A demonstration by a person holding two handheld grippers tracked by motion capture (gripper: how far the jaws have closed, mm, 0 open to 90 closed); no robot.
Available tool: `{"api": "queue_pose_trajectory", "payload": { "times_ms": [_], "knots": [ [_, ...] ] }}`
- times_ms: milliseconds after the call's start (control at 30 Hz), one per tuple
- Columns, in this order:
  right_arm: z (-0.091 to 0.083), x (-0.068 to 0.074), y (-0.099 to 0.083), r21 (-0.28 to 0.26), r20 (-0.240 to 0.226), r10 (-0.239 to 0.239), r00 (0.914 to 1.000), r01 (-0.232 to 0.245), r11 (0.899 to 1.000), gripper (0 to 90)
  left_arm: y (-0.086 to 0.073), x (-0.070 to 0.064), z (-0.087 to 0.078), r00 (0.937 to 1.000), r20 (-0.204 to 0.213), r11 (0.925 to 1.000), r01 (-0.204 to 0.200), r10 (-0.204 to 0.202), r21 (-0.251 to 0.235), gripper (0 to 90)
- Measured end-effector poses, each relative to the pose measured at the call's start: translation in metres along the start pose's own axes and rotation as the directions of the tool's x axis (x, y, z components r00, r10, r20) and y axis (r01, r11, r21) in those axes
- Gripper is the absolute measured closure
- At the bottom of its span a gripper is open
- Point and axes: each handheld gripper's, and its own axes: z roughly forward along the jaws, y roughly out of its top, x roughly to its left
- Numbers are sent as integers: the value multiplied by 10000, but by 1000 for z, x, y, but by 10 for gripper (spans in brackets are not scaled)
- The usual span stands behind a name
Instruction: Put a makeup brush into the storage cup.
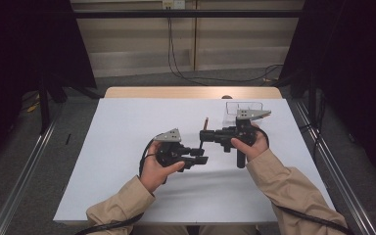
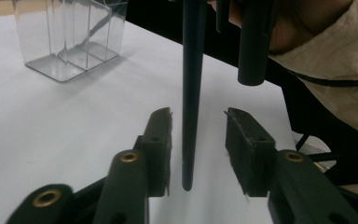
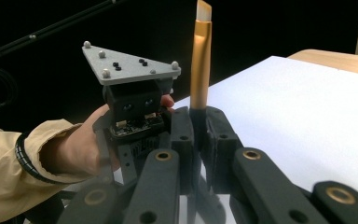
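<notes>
A slim brush (image 3: 200,60) with a gold ferrule and a pale tip stands upright in my right gripper (image 3: 199,121), which is shut on it just below the ferrule. In the high view the brush (image 1: 205,126) sits at mid-table in that right gripper (image 1: 206,135), whose jaws point left. Its dark handle (image 2: 191,93) hangs down between the jaws of my left gripper (image 2: 198,140). They stand open, with a gap on each side of the handle. From above, the left gripper (image 1: 200,157) lies just below and left of the right one.
A clear plastic organiser (image 1: 245,108) with compartments stands on the white table (image 1: 127,147) behind the right hand; it also appears as the clear organiser (image 2: 70,37) at the upper left of the left gripper view. Dark curtains and rails flank the table.
</notes>
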Motion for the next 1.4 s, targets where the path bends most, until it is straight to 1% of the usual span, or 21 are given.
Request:
{"api": "queue_pose_trajectory", "payload": {
  "times_ms": [33,100,167,267,400,500,567,667,733,800,833,1033,1100,1133,1200,1233,1300,1333,1400],
  "knots": [
    [0,1,0,16,-5,-34,10000,34,10000,836,1,-1,0,10000,-7,9999,56,-56,-104,557],
    [0,1,1,24,-20,-119,9999,119,9999,836,2,-2,-2,10000,-69,9998,-26,25,-206,501],
    [-1,2,2,7,-17,-171,9999,171,9999,836,3,-3,-4,10000,-22,9997,-53,52,-238,459],
    [-2,2,2,5,1,-208,9998,208,9998,836,3,-3,-6,10000,-94,9998,-18,16,-213,410],
    [-3,3,3,-12,74,-290,9996,290,9996,836,4,-4,-10,10000,-96,9996,-23,20,-279,372],
    [-4,3,3,-21,55,-315,9995,315,9995,836,5,-6,-14,9998,-123,9996,-176,173,-222,354],
    [-5,3,3,-26,48,-355,9994,356,9994,836,5,-6,-16,9998,-139,9993,-160,155,-338,340],
    [-7,3,3,-39,73,-400,9992,400,9992,836,6,-7,-20,9991,-221,9980,-379,369,-500,299],
    [-8,4,4,-34,86,-432,9990,432,9991,836,7,-7,-23,9984,-324,9970,-488,469,-594,251],
    [-8,4,4,0,94,-504,9987,504,9987,836,8,-7,-26,9975,-500,9965,-538,506,-639,208],
    [-9,5,4,14,120,-541,9985,541,9985,836,8,-7,-28,9976,-482,9961,-533,500,-705,196],
    [-11,5,3,6,111,-634,9979,634,9980,836,8,-5,-39,9955,-813,9944,-565,493,-897,118],
    [-12,5,3,19,123,-653,9978,653,9979,836,8,-3,-43,9954,-830,9938,-554,474,-965,99],
    [-12,5,3,37,130,-677,9976,676,9977,836,8,-2,-45,9947,-859,9936,-645,566,-927,89],
    [-12,5,3,52,171,-727,9972,727,9973,836,7,-1,-49,9915,-1082,9944,-805,728,-690,66],
    [-13,5,3,58,186,-727,9972,726,9973,836,6,0,-50,9918,-1033,9941,-829,755,-695,48],
    [-13,4,3,63,165,-733,9972,732,9973,836,5,1,-53,9924,-1005,9944,-784,710,-714,43],
    [-13,4,3,74,184,-750,9970,749,9972,836,4,2,-55,9920,-945,9934,-904,835,-708,37],
    [-13,4,2,88,165,-767,9969,765,9970,836,3,3,-59,9893,-994,9915,-1133,1067,-635,31]
  ]
}}
